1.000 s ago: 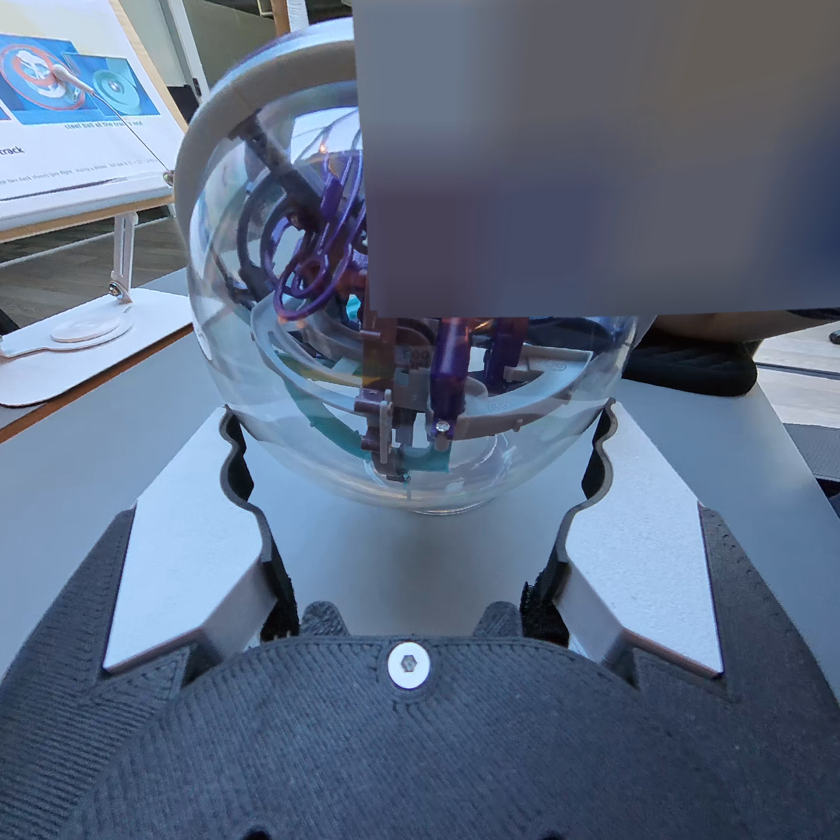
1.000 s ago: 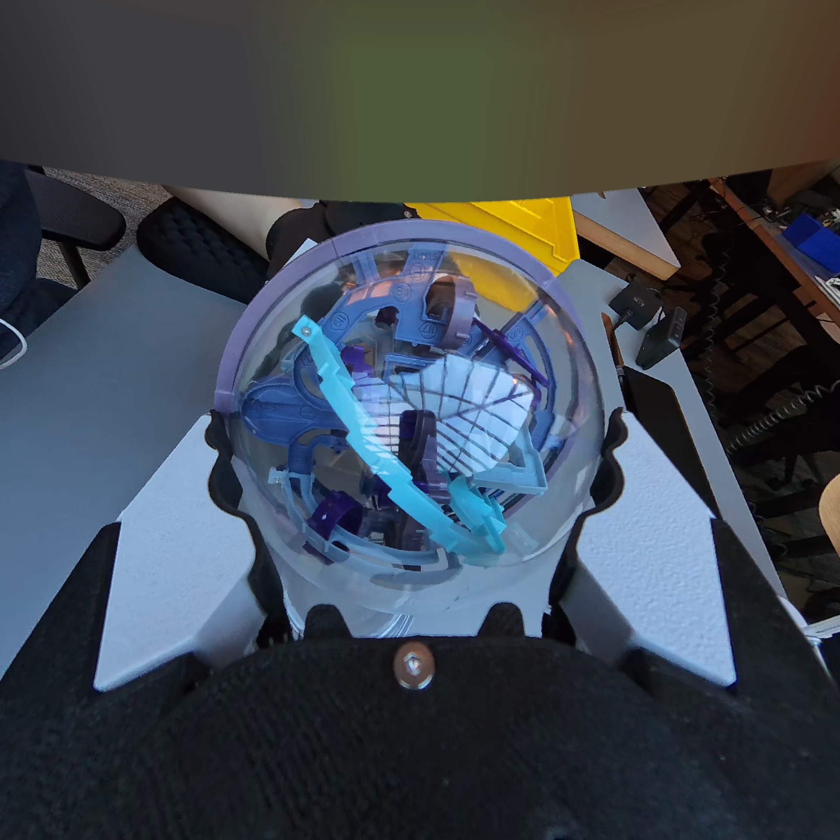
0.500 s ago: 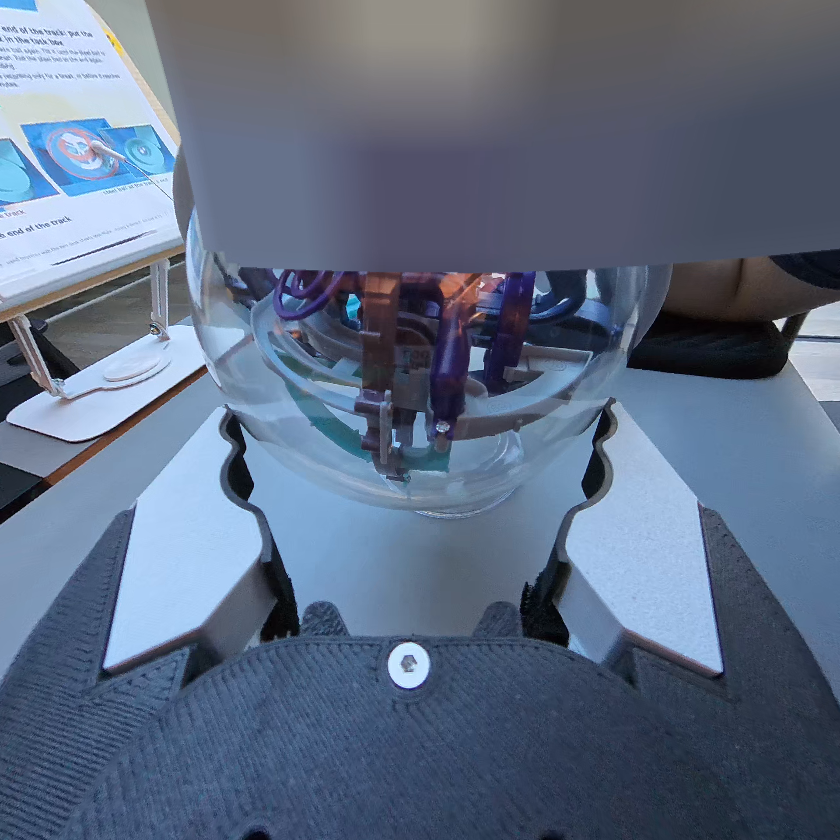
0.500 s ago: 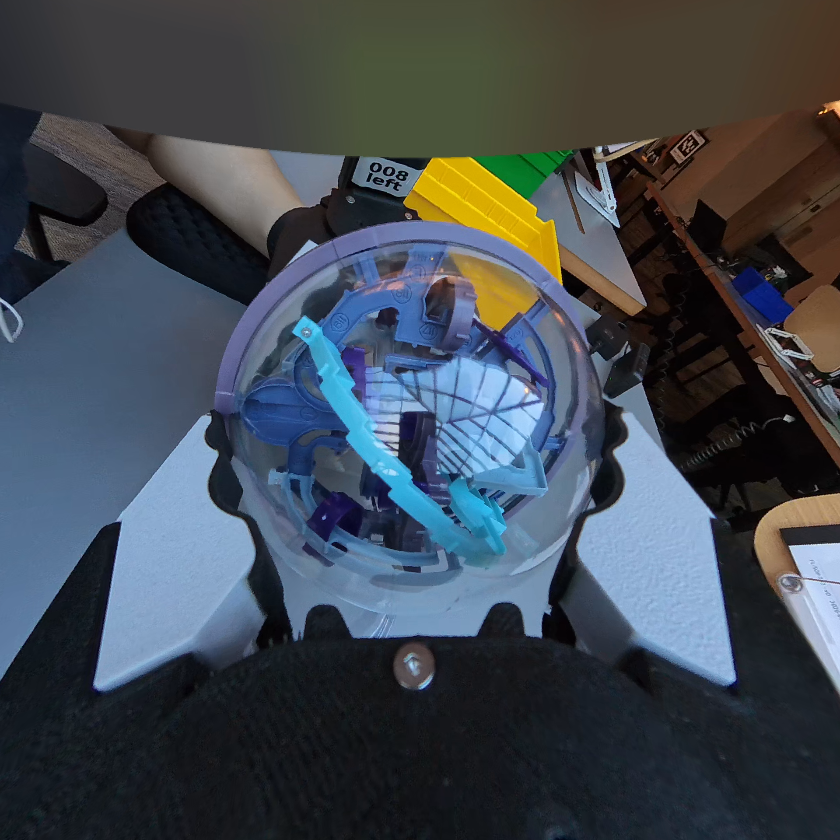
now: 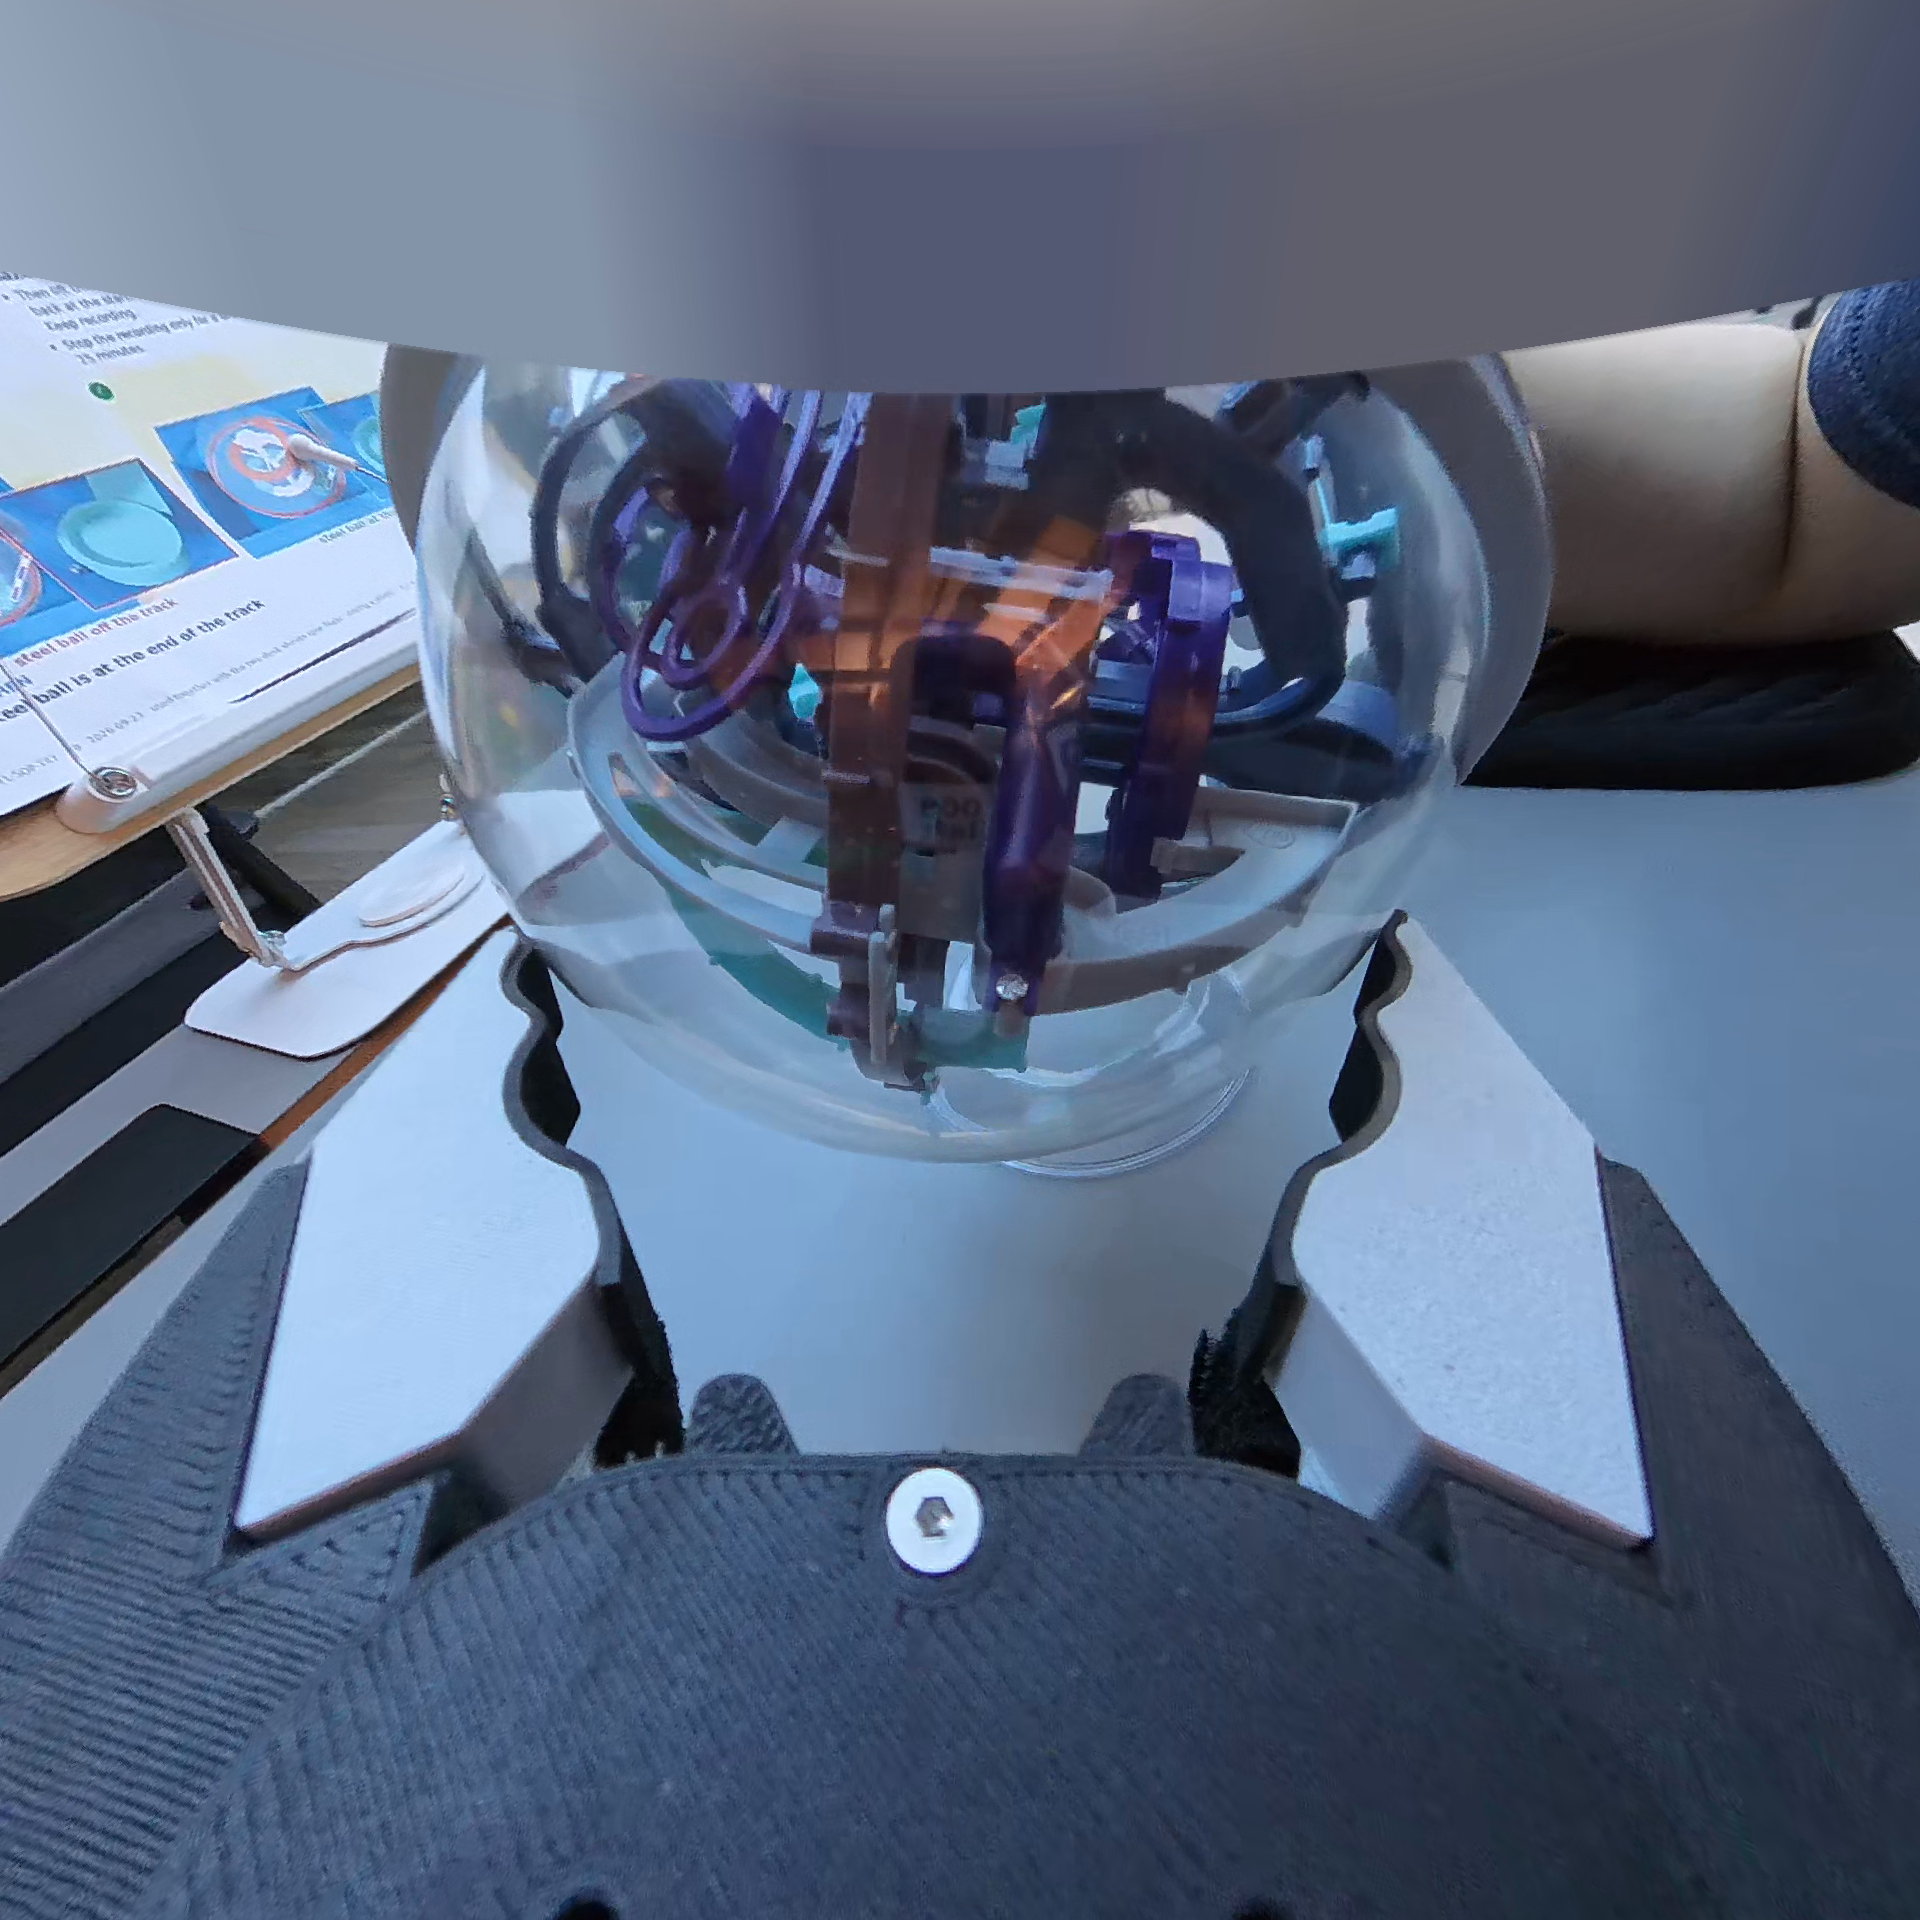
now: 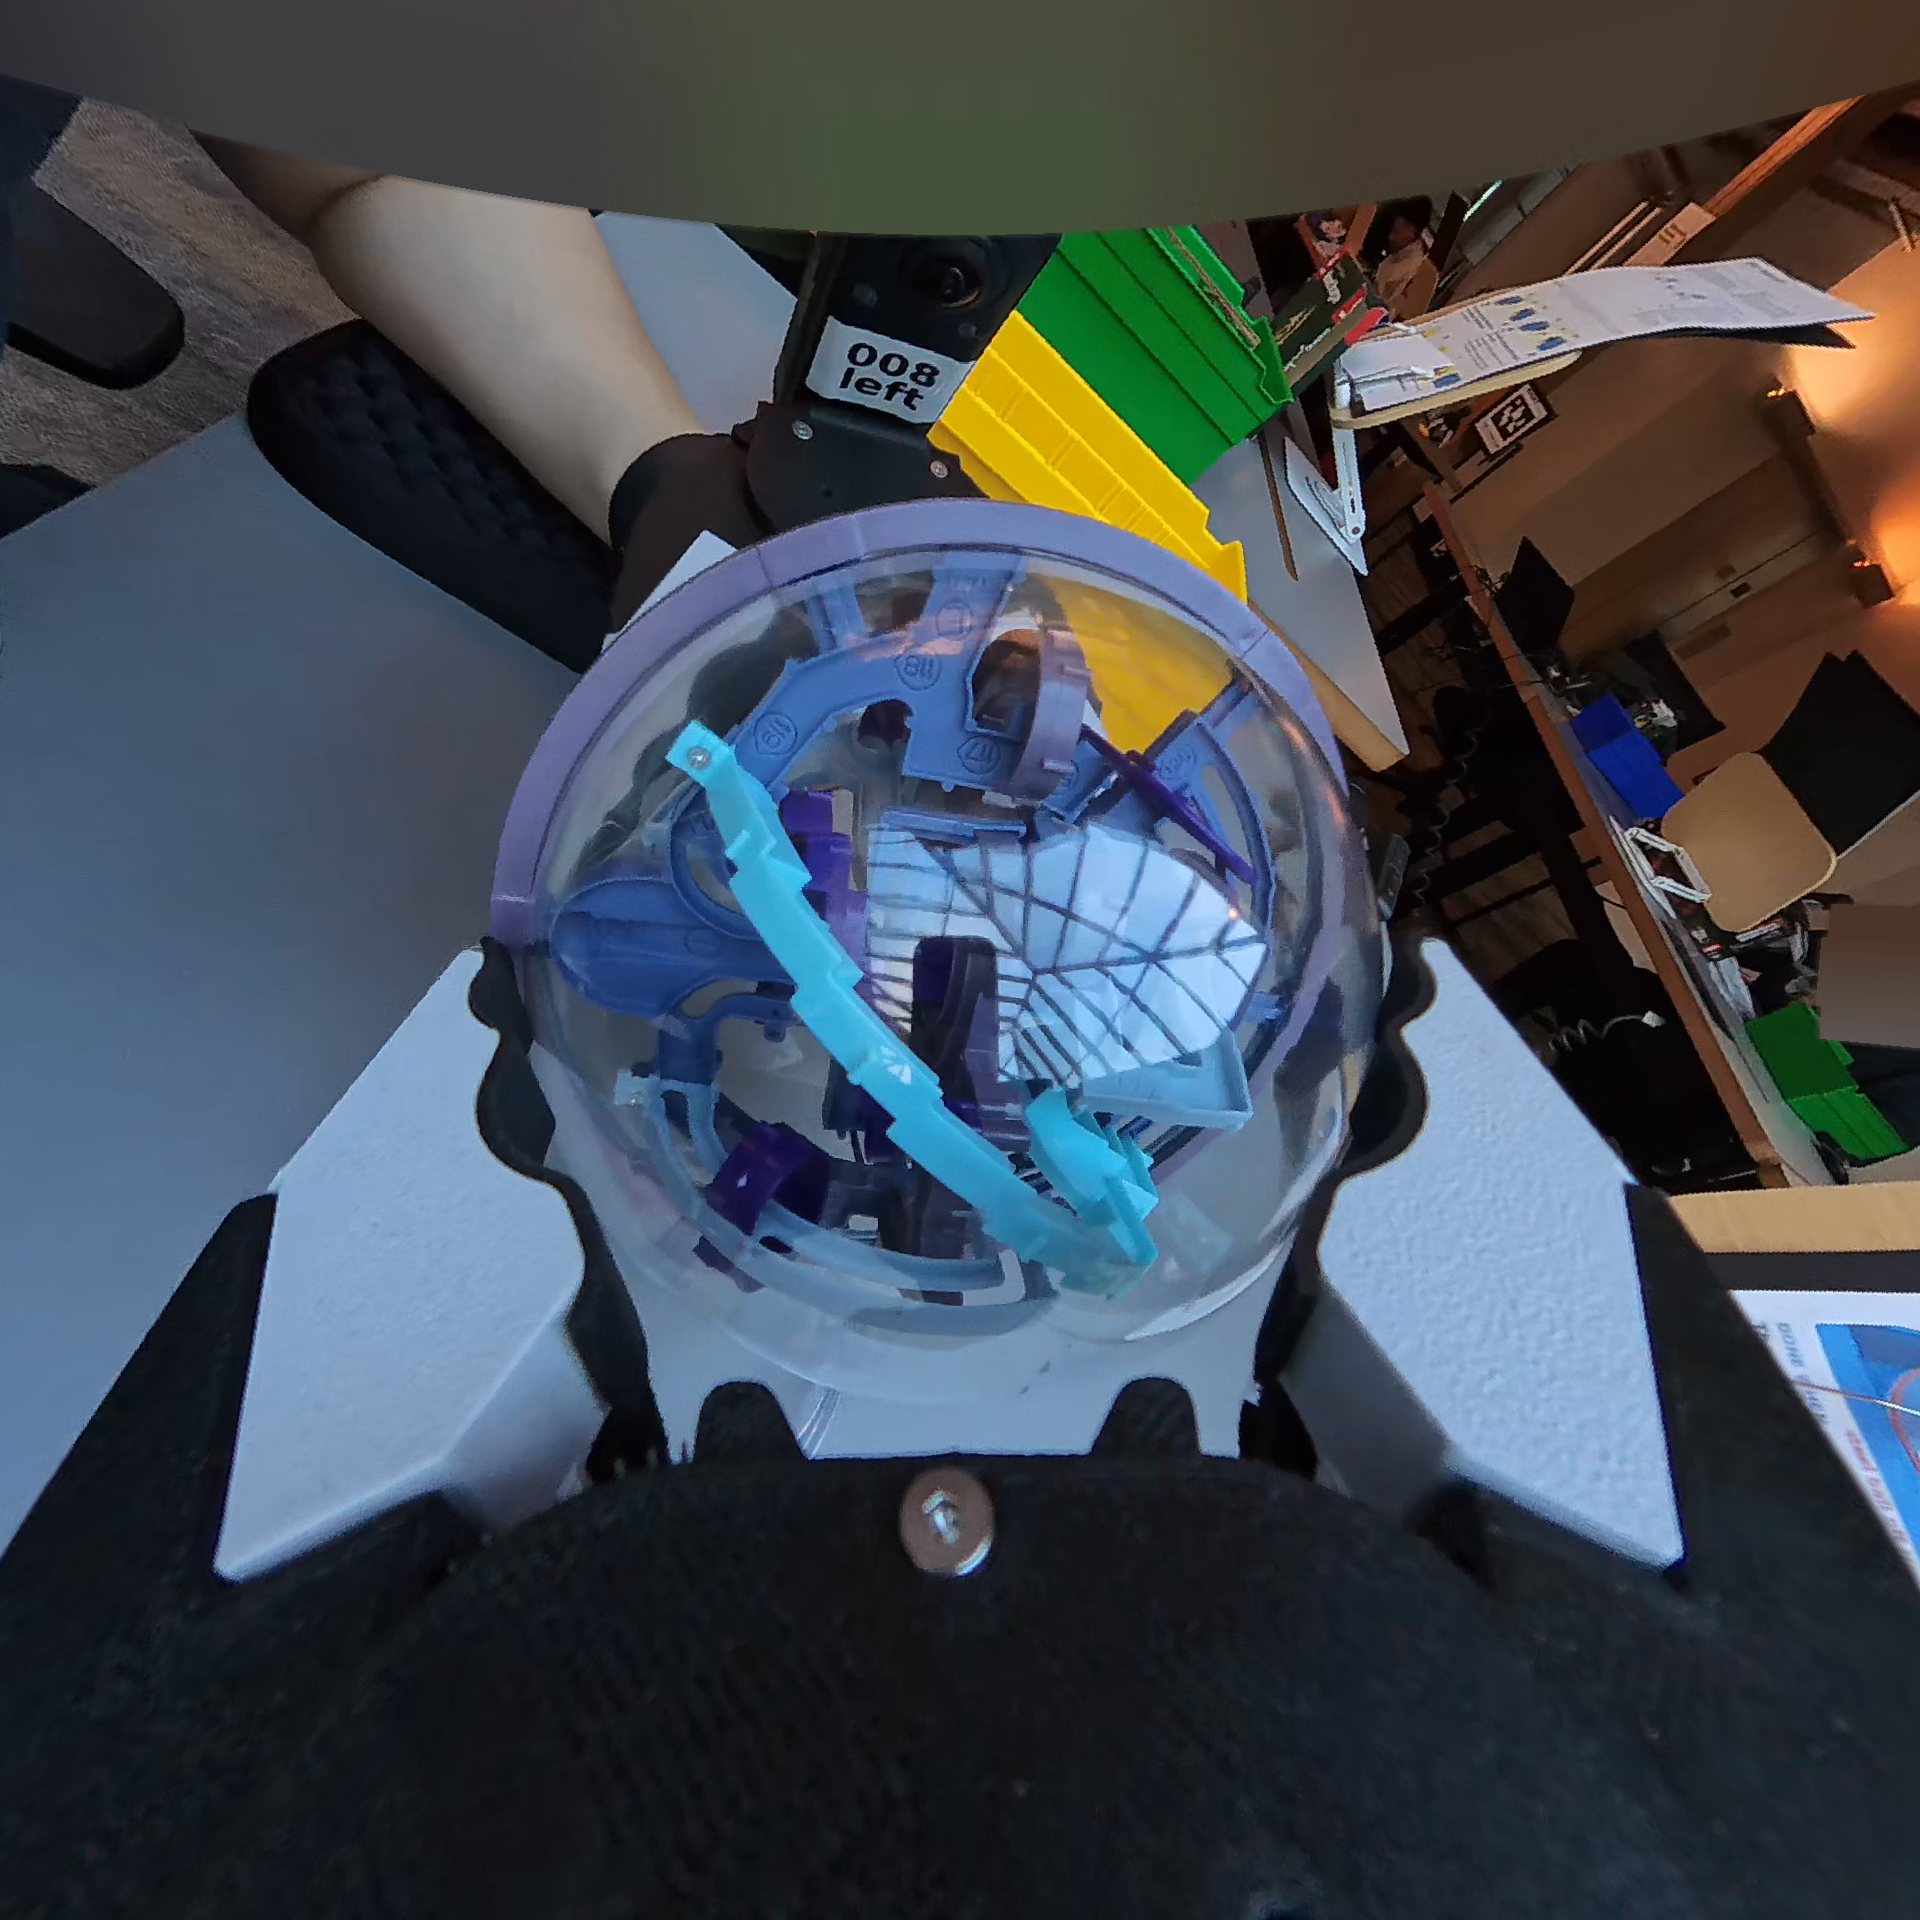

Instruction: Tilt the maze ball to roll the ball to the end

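Between both tools point(image 6: 935, 1049), maze ball point(image 6: 935, 935), seam tilted.

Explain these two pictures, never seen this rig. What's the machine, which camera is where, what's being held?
There is no robot arm. A person holds a handheld two-finger gripper in each hand, and each gripper carries a wide-angle camera looking forward along its fingers.

The left wrist view shows the left gripper; the right wrist view shows the right gripper, looking from the opposite side. The black device behind the sphere there is the left gripper seen from the front.

Both sets of fingers are spread wide and hug the clear plastic maze sphere, which is filled with purple, blue and teal tracks. It is held between the two grippers above the grey table.

Beside the table stands a printed instruction sheet on a stand. Yellow and green plastic bins sit behind.

The blurred patches are privacy masks.
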A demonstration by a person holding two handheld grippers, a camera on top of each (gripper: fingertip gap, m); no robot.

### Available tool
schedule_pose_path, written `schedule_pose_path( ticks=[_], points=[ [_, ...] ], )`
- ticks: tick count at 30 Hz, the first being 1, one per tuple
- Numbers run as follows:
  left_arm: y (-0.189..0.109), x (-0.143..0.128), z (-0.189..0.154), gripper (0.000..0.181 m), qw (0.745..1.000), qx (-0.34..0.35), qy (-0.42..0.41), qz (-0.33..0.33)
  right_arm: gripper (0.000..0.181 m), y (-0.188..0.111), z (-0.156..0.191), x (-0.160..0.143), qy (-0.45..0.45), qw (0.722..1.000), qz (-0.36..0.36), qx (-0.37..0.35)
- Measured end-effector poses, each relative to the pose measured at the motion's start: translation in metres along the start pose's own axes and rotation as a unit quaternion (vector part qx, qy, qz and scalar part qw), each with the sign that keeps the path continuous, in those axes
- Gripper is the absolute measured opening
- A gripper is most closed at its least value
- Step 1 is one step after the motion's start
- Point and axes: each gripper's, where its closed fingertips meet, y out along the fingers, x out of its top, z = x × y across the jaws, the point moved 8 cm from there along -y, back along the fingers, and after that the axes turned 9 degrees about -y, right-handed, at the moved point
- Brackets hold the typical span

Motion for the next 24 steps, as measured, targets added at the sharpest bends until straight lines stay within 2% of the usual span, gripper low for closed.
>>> schedule_pose_path(
  ticks=[24],
  points=[
    [0.013,-0.009,-0.002,0.148,0.996,0.037,0.083,0.023,0.158,-0.005,0.017,-0.014,-0.077,0.996,0.03,-0.03]
  ],
)
